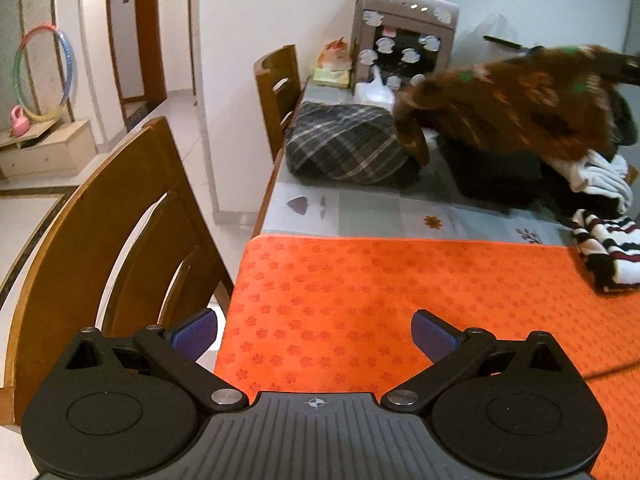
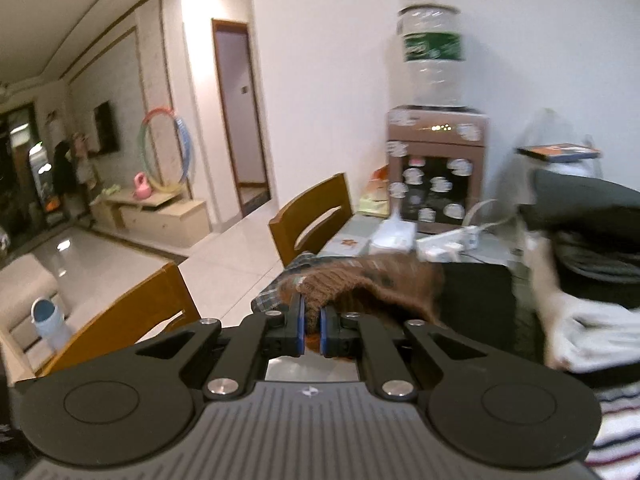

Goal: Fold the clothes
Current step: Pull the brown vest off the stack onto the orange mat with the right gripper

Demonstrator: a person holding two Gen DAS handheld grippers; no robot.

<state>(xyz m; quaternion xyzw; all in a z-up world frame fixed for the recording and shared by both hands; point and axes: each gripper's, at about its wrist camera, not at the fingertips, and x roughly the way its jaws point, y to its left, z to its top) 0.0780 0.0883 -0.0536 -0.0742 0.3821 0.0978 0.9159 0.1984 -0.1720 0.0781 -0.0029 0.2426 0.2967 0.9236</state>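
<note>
A brown patterned knit garment hangs lifted above the clothes pile at the table's far right, blurred. My right gripper is shut on an edge of this brown knit garment, which drapes ahead of the pads. My left gripper stands open over the near edge of the orange mat, with nothing between its fingers. A folded grey plaid garment lies at the far left of the table. A striped garment lies on the mat's right edge.
White and dark clothes are heaped at the far right. A water dispenser stands at the table's far end by the wall. Two wooden chairs stand along the table's left side. A person stands far off in the room.
</note>
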